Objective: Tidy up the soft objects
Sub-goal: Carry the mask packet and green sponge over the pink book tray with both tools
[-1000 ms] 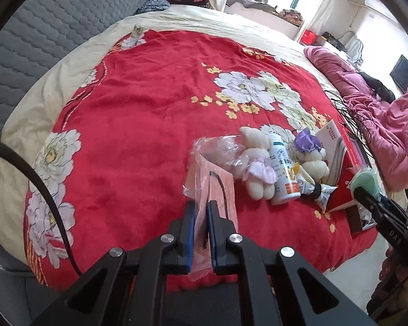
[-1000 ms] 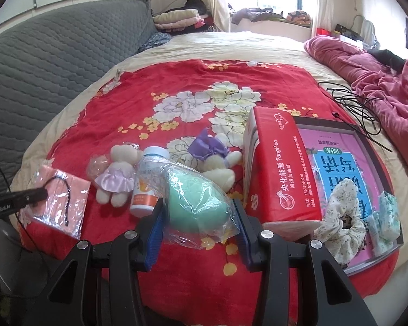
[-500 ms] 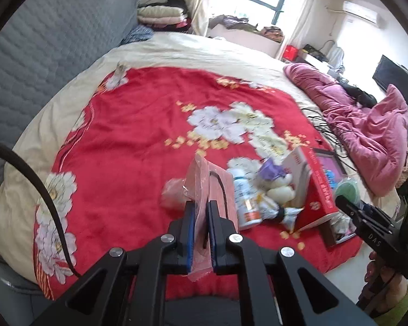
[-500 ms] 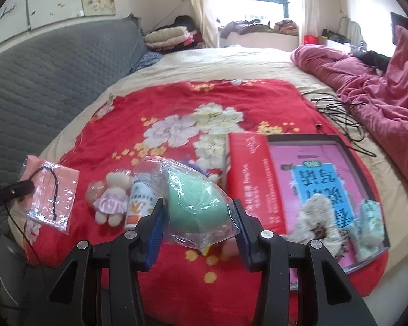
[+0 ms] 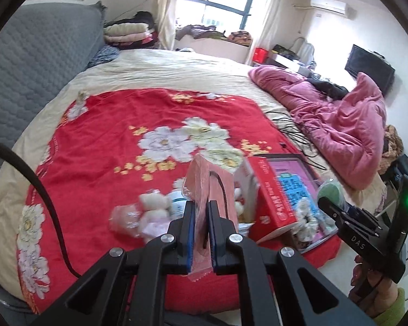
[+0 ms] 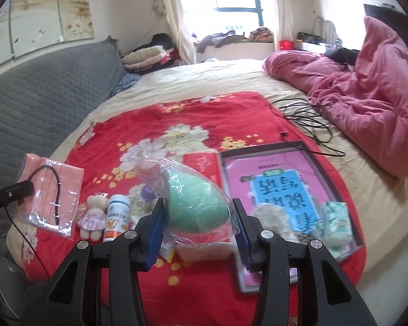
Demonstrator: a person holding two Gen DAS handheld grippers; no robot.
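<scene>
red floral blanket [image 6: 155, 135] covers the near half of the bed, and both my claws hang above its near edge with something in each. my left gripper [image 5: 201, 212] is pinched almost shut on the bottom edge of a flat pink packet [image 5: 212, 179] in clear film, which stands up from the pads. my right gripper [image 6: 197, 217] is about half open, pressing from both sides on a green sponge [image 6: 193, 203] in a loose clear bag. below lie a small plush bear [image 6: 93, 214], a white bottle [image 6: 117, 217], a red tissue pack [image 5: 269, 195] and a pink book [image 6: 277, 187]. i judge the thin packet could slide out, since only its edge is held. the sponge's slippery bag could let it squirt free if i squeeze harder or tilt.
</scene>
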